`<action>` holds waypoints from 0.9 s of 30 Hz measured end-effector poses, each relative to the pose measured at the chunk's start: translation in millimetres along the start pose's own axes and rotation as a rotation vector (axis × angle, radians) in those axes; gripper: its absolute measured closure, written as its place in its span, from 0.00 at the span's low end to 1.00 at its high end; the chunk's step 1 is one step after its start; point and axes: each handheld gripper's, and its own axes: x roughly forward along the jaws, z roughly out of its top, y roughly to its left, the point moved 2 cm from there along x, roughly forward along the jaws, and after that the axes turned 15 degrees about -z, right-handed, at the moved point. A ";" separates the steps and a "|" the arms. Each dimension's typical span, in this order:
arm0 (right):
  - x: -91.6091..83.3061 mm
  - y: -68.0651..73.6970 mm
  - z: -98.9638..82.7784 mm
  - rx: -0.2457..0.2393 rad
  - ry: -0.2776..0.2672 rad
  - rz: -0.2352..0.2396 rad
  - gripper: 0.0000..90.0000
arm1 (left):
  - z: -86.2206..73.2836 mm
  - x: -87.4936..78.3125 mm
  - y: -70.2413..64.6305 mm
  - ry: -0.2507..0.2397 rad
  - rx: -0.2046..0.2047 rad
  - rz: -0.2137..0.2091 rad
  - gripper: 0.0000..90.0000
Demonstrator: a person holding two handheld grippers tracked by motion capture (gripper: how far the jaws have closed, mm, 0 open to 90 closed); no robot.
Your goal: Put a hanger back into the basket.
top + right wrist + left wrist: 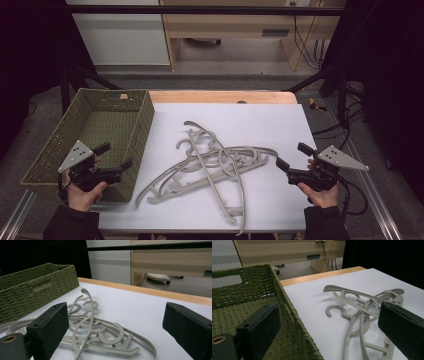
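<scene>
A white table (280, 120) is seen from above, its wooden far edge left bare. At its left side a green woven basket (135, 130) is set, with nothing seen inside it (its near corner is hidden by the left hand). Just beside the basket, in the middle of the table, a tangled pile of grey hangers (210, 165) is spread flat, the hooks crossing one another; the same pile is seen ahead of the jaws in the left gripper view (362, 307) and the right gripper view (92, 327). The left gripper (115, 156) is held over the basket's near right wall, its jaws spread apart with nothing between them. The right gripper (294, 155) is held right of the pile, near but apart from it, its jaws likewise spread and empty.
</scene>
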 end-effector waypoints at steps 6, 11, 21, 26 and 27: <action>-3.7 4.8 4.2 -0.009 0.022 -0.024 0.09 | 0.1 -1.9 0.6 0.001 -0.002 -0.004 0.05; -1.5 13.6 4.5 -0.036 0.048 -0.034 0.09 | -1.3 -0.6 0.0 0.014 -0.002 -0.008 0.05; 19.8 45.6 -11.5 -0.069 0.204 -0.003 0.14 | -1.9 0.1 0.0 0.025 0.001 -0.006 0.05; 32.9 62.0 -26.2 -0.096 0.295 0.016 0.17 | -1.3 -1.3 -0.6 0.025 0.005 -0.005 0.05; 32.9 62.0 -26.2 -0.096 0.295 0.016 0.17 | -1.3 -1.3 -0.6 0.025 0.005 -0.005 0.05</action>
